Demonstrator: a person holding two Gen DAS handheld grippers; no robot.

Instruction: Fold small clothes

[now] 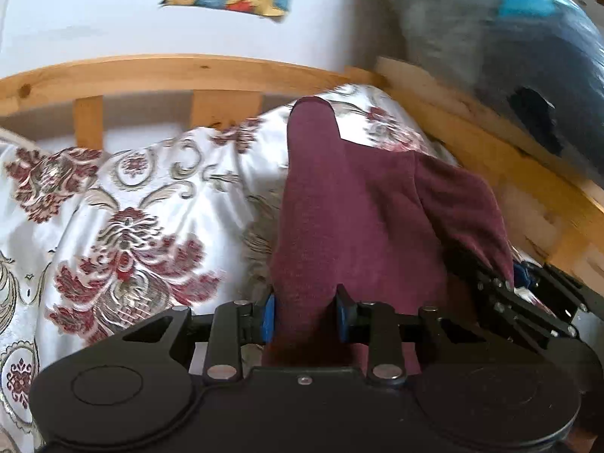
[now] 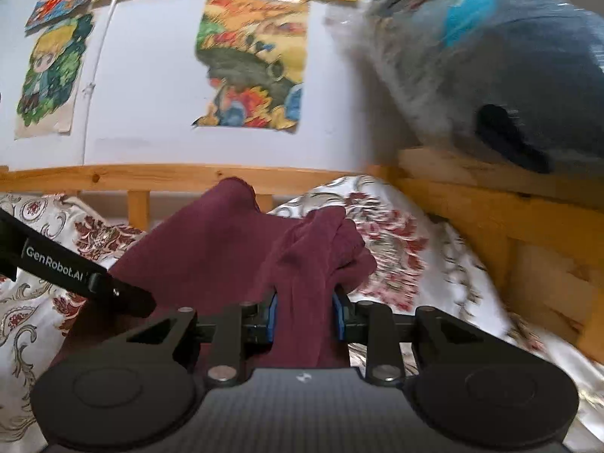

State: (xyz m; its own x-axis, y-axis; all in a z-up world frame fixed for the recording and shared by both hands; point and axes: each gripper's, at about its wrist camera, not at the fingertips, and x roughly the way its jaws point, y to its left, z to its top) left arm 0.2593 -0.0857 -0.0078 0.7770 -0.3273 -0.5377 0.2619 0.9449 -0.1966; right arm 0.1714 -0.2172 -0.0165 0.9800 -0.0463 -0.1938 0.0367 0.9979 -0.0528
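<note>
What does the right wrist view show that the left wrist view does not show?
Only the right wrist view shows the several colourful drawings on the wall and the left gripper's black arm. Only the left wrist view shows the right gripper from the side. Both share the maroon knitted garment, the floral white bedspread and the wooden bed rail.

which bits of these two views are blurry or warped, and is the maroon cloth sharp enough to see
Left wrist view: the maroon cloth in the left gripper is fairly sharp; the floral bedspread and the grey plush toy are smeared. Right wrist view: the cloth in the right gripper is clear, the plush and the right side blur. Both views bend the wooden bed rail into a curve.
</note>
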